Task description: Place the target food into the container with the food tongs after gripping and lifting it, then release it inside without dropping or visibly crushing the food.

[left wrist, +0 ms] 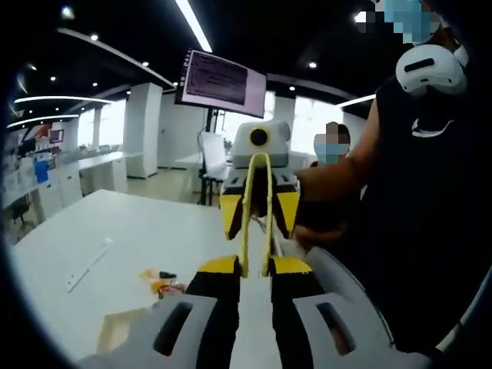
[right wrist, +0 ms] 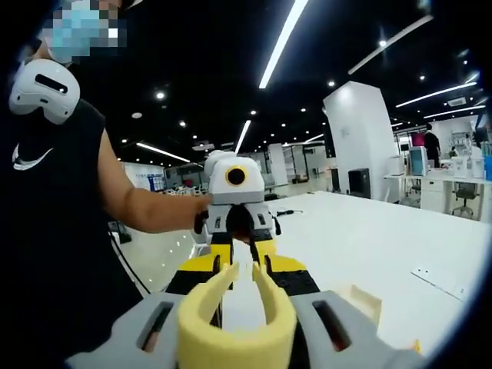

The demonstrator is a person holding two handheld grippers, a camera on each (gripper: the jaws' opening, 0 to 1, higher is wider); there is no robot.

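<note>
Your right gripper (right wrist: 242, 296) clamps yellow tongs (right wrist: 237, 327); your left gripper (left wrist: 254, 269) pinches their tips, table (left wrist: 138, 231) clutter (left wrist: 161, 283) indistinct.

Between the left gripper's (left wrist: 254, 270) matt grey plastic jaws sit smooth, glossy yellow plastic tongs (left wrist: 256, 215). Beyond them the white table (left wrist: 154, 231) looks smooth and faintly shiny. The right gripper (right wrist: 244, 270) carries the same tongs, looking spongy up close.
</note>
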